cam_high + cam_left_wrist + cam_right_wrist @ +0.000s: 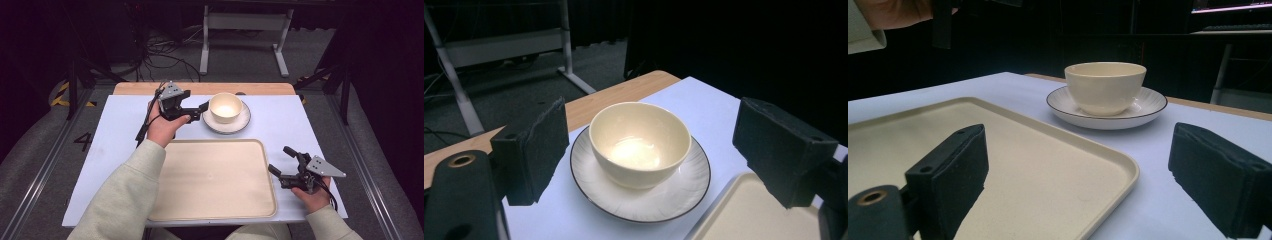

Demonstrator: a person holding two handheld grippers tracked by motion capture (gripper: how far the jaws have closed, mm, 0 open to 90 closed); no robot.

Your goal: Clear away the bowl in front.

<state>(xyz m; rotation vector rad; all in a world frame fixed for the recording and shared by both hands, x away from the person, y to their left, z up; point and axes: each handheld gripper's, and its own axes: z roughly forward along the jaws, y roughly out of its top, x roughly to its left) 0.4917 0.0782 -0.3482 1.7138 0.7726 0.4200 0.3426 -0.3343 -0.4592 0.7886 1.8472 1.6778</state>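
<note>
High view: your left claw (199, 109), spread wide, sits just beside the bowl (225, 107) standing on its saucer (243, 122) behind the tray (215, 180). The bowl is likely brittle and slippery; pinch its rim. Your right claw (280, 160) rests open.

High view looks down and forward over the whole table (125, 120). Left gripper view sits close, facing the bowl (640, 142) on its plate (644, 197). Right gripper view skims low across the tray (1023, 165) toward that same bowl, farther off.
</note>
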